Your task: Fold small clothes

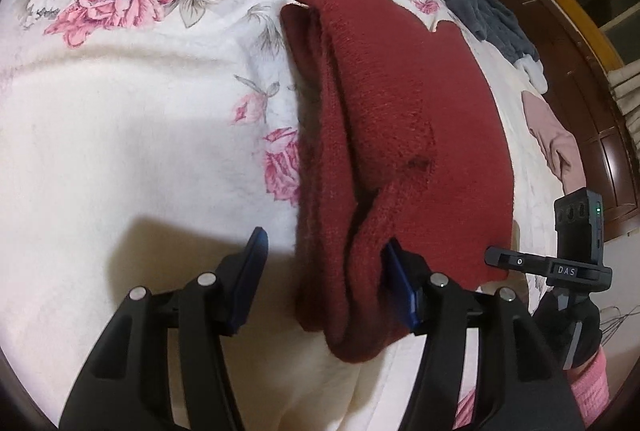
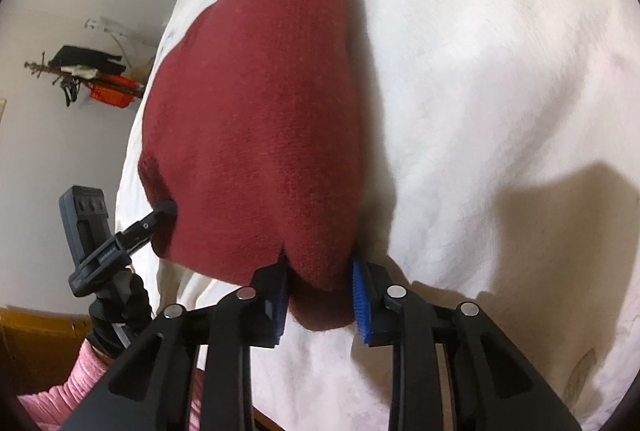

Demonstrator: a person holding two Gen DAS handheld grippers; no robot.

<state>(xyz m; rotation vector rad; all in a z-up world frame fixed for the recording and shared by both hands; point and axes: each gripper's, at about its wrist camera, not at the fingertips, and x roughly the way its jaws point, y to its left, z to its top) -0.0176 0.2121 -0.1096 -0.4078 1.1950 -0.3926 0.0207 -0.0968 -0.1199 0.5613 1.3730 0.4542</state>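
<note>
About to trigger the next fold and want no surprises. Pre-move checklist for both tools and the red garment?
1. Left tool open: ok. Its pads straddle the bunched edge of the red garment.
2. Right tool gripping: cannot tell. Cloth fills the gap between its pads.
3. Garment lying flat: not ok. Layers are bunched along one edge.
4. Blanket free of the pads: cannot tell.
5. Other clothes clear: ok. The grey garment and pink garment lie apart from the red one.
</note>
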